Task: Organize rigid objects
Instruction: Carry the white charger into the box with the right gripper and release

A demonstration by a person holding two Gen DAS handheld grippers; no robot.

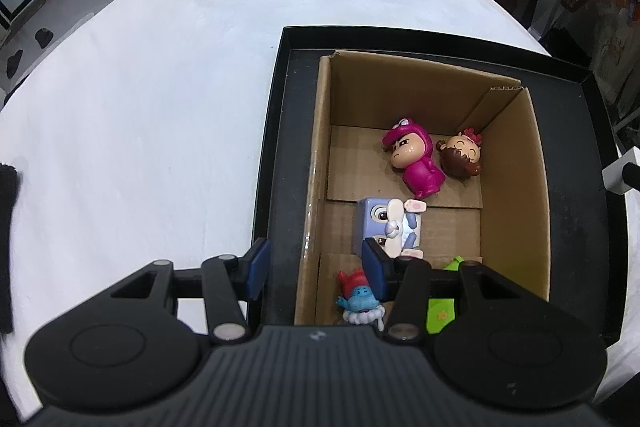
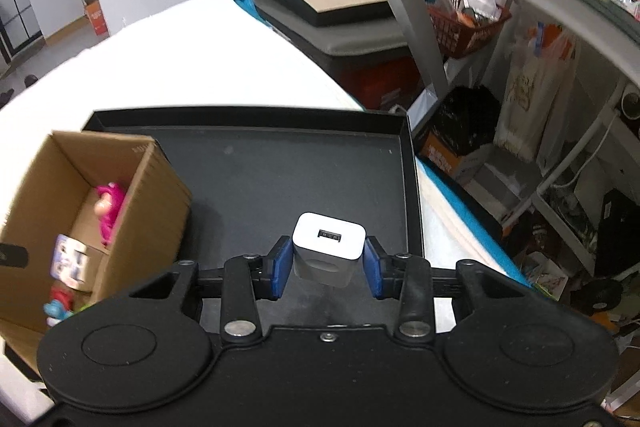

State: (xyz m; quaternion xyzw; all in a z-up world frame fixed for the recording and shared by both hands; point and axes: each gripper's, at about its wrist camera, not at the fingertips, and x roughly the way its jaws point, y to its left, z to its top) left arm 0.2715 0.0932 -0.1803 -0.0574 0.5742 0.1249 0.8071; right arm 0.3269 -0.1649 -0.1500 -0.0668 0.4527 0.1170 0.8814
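Left gripper point(image 1: 316, 269): we see its blue pads spread wide with nothing between them, straddling the near left wall of the cardboard box point(image 1: 536, 163).
Right gripper point(image 2: 326, 267): we see it clamped on a white USB charger point(image 2: 329, 241), port facing up, above the black tray point(image 2: 304, 167).
Box: we find it standing in the tray's left part, on the white table point(image 1: 160, 107).
Toys in the box: we count a pink-suited figure point(image 1: 414, 159) touching a brown-haired doll head point(image 1: 460, 157) at the far end, a blue cube toy point(image 1: 386, 225) in the middle, a small blue figure with a red hat point(image 1: 360, 297) and a green piece point(image 1: 440, 311) nearest us.
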